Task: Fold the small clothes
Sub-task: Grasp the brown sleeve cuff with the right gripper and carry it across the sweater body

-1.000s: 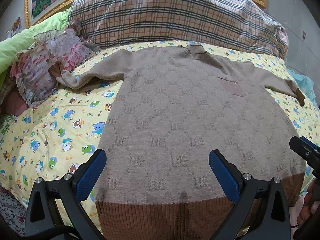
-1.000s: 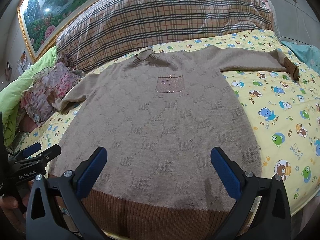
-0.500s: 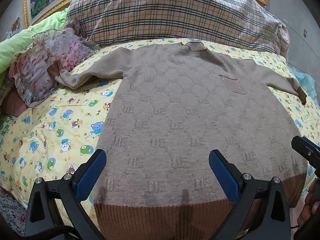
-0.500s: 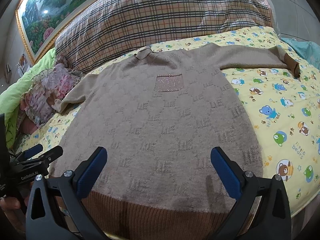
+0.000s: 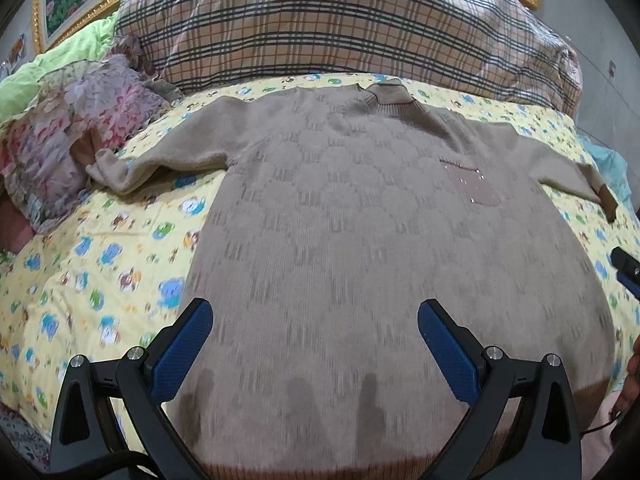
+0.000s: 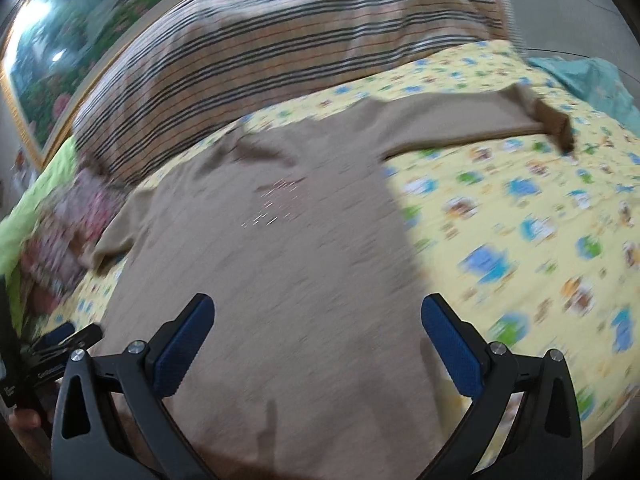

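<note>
- Tan knit sweater (image 5: pixel 360 240) lies flat, front up, on the yellow cartoon-print bedsheet (image 5: pixel 100 248); collar (image 5: pixel 390 94) at the far end, darker ribbed hem (image 5: pixel 320 470) at the near edge.
- Small sparkly chest pocket (image 5: pixel 470 182) sits right of centre on the sweater front.
- Left sleeve (image 5: pixel 168 160) stretches out left, its cuff end lying by the floral ruffled garment (image 5: pixel 68 136) heaped at the left.
- Right sleeve (image 6: pixel 460 124) stretches out right on the sheet, ending in a darker brown cuff (image 6: pixel 554 122).
- Plaid pillow (image 5: pixel 320 20) lies across the far side, behind the collar; green blanket (image 5: pixel 52 68) far left; gilt-framed painting (image 5: pixel 72 4) on the wall behind.
- Teal cloth (image 6: pixel 588 76) at the far right edge of the bed.
- Left gripper (image 5: pixel 314 340) has its blue pads spread wide, nothing between them; it hovers over the near part of the sweater body, left pad (image 5: pixel 182 350) near the sweater's left edge.
- Right gripper (image 6: pixel 318 340) also spread wide and holding nothing; it is over the near right part of the sweater, right pad (image 6: pixel 450 350) out over the sheet just past the garment's side edge.
- Right wrist view is heavily motion-blurred; fine detail there cannot be told.
- Part of the left tool shows at the lower left of the right wrist view, part of the right tool at the right edge of the left wrist view.
</note>
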Available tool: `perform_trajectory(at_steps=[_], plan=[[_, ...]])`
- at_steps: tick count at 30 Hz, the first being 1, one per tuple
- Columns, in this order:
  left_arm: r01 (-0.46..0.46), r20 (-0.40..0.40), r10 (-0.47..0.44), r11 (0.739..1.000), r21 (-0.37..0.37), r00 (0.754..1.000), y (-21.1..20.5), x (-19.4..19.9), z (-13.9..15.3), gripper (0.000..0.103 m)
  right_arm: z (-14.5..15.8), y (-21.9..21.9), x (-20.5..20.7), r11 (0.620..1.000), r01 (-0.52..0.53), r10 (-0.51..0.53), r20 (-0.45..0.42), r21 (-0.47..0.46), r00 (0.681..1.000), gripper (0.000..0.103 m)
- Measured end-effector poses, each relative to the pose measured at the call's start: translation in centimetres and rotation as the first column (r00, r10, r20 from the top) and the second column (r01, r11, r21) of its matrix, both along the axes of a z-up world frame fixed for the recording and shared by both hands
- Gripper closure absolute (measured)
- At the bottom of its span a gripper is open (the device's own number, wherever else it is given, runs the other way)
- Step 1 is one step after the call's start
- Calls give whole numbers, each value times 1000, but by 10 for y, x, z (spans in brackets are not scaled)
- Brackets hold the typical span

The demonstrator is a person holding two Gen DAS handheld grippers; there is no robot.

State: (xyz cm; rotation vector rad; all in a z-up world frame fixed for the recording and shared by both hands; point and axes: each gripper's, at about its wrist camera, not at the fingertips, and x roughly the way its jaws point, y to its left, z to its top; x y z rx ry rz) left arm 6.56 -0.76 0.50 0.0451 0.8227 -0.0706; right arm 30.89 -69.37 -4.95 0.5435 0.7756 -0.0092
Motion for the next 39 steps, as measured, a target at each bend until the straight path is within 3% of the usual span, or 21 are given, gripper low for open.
perform_trajectory(at_steps=[6, 11, 13, 16, 22, 23, 26, 28, 31, 33, 36, 39], plan=[[8, 24, -8, 1000, -2, 1000, -7, 38, 9, 0, -6, -82, 21, 987, 158, -158, -15, -20, 987, 0], [15, -8, -15, 1000, 13, 1000, -12, 77, 7, 0, -18, -158, 39, 957, 266, -272, -40, -116, 961, 3], [14, -19, -14, 1000, 6, 1000, -13, 95, 5, 0, -26, -188, 52, 946, 282, -294, -57, -157, 954, 15], [7, -21, -7, 1000, 6, 1000, -15, 121, 3, 0, -33, -223, 75, 931, 300, -322, -79, -206, 944, 24], [-5, -37, 4, 1000, -3, 999, -16, 162, -2, 0, -59, -256, 107, 929, 254, -298, -137, -269, 945, 47], [-6, -41, 6, 1000, -3, 999, -16, 167, -3, 0, -64, -259, 114, 925, 247, -300, -157, -288, 941, 48], [-10, -52, 10, 1000, 5, 999, -16, 180, -9, 0, -84, -268, 122, 927, 214, -288, -217, -309, 933, 70], [-13, -64, 13, 1000, 3, 998, -13, 186, -14, 0, -90, -270, 122, 930, 207, -284, -236, -304, 929, 97], [-20, -77, 20, 1000, -8, 997, -7, 190, -20, 0, -76, -257, 116, 945, 199, -251, -188, -260, 950, 97], [-24, -78, 22, 1000, -17, 997, -4, 189, -21, 0, -58, -236, 118, 970, 141, -171, -138, -199, 976, 97], [-20, -82, 17, 999, -38, 996, 1, 185, -20, 0, -32, -191, 131, 998, -13, 10, -57, -55, 998, 97], [-9, -82, 6, 999, -41, 997, 4, 178, -18, 0, -13, -137, 155, 986, -162, 162, 8, 45, 987, 97]])
